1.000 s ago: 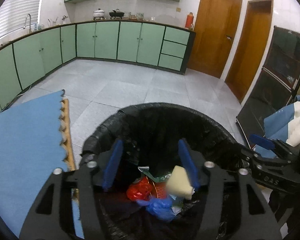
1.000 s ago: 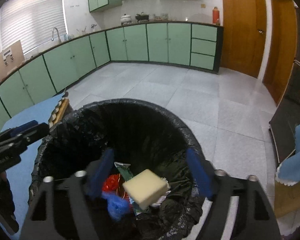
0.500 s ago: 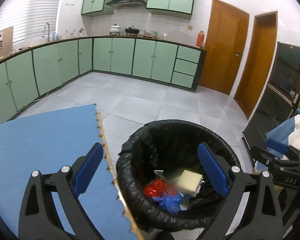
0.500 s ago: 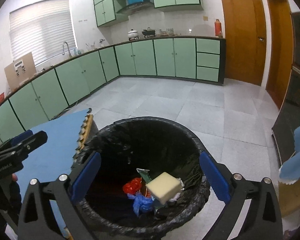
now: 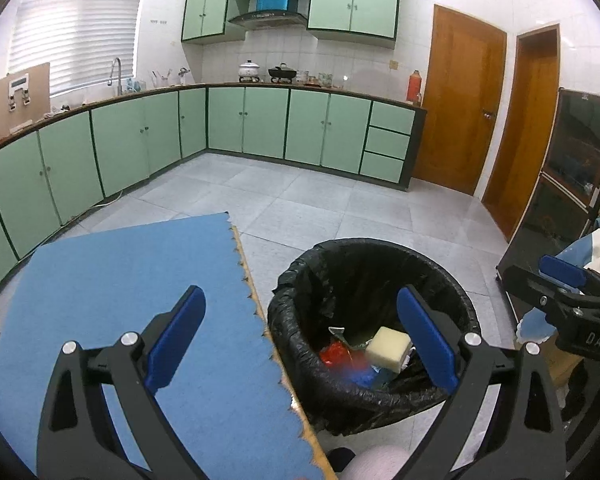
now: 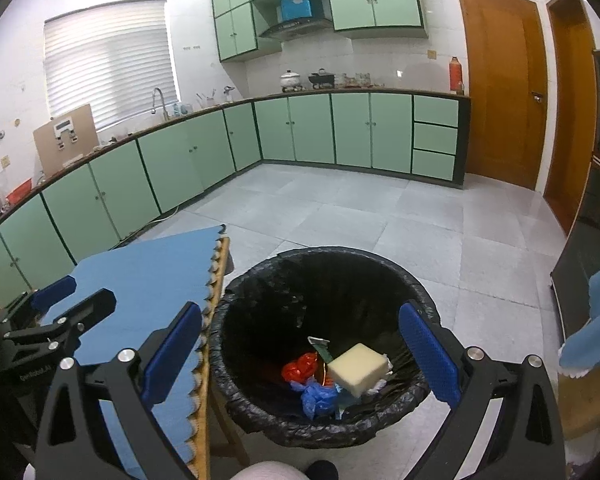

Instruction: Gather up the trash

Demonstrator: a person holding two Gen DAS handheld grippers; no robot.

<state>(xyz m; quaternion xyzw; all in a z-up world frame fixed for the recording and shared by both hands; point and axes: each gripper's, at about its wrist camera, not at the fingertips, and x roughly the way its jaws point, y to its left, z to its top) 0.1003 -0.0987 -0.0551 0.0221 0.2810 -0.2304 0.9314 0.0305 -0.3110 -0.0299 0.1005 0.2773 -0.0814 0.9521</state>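
Hovering above the floor, both tools point down toward the black-lined trash bin [image 5: 374, 332], which stands just right of the blue-covered surface [image 5: 120, 320]. The left hand-held gripper [image 5: 300, 336] has its blue pads spread wide, its jaws having just been opening, with nothing between them; one pad hangs over the blue surface, the other over the bin's near right rim. The right hand-held gripper [image 6: 300, 354] is likewise wide apart and empty, its jaws also just opened, and it straddles the bin more squarely, so it looks the nearer of the two to the bin's mouth. The collected trash lies at the bottom of the bin, below and ahead of both tools: a pale yellow sponge block [image 6: 358, 369] lying tilted, its long axis running roughly left to right, beside a red wrapper [image 6: 300, 366], a crumpled blue bag [image 6: 314, 398] and a green-edged packet [image 6: 320, 346]. No trash shows on the visible part of the surface, so the next pick would probably lie away from the bin. Readable writing is scarce: white letters "DAS" on the right tool's body in the left view, and small white print on the left tool's body, too small to read.
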